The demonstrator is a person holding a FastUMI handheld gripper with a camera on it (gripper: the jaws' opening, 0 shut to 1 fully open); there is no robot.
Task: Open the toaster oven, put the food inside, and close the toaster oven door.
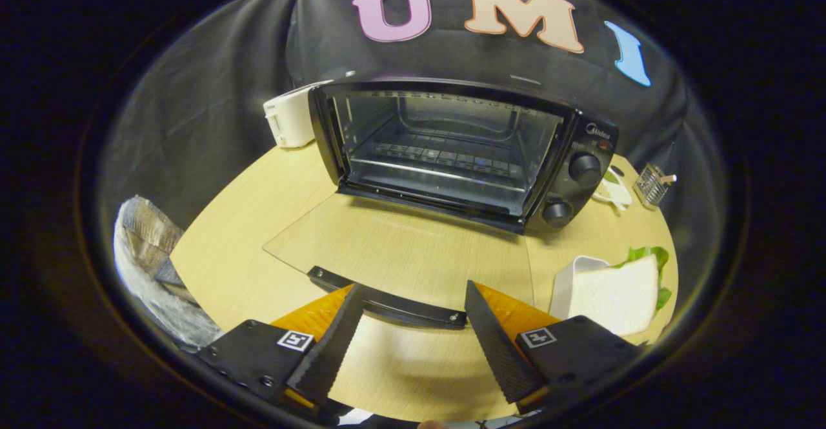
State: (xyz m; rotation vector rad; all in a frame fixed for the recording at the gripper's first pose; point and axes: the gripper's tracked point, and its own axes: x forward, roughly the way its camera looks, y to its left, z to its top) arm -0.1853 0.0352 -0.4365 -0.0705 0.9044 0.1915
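A black toaster oven [464,151] stands at the back of the wooden table [239,235] with its glass door [400,248] folded down flat toward me. The door's black handle [387,300] lies just ahead of my fingertips. The oven's cavity has a wire rack [445,158] and nothing on it. My gripper [413,300] is open, its two fingers spread on either side of the handle's middle and holding nothing. A sandwich [616,297] of white bread and lettuce sits in a white dish [571,274], right of the right finger.
A white appliance [290,119] stands behind the oven's left side. A small wire basket [652,184] and a small plate [613,193] sit to the right of the oven. A crumpled grey bundle [148,255] lies off the table's left edge.
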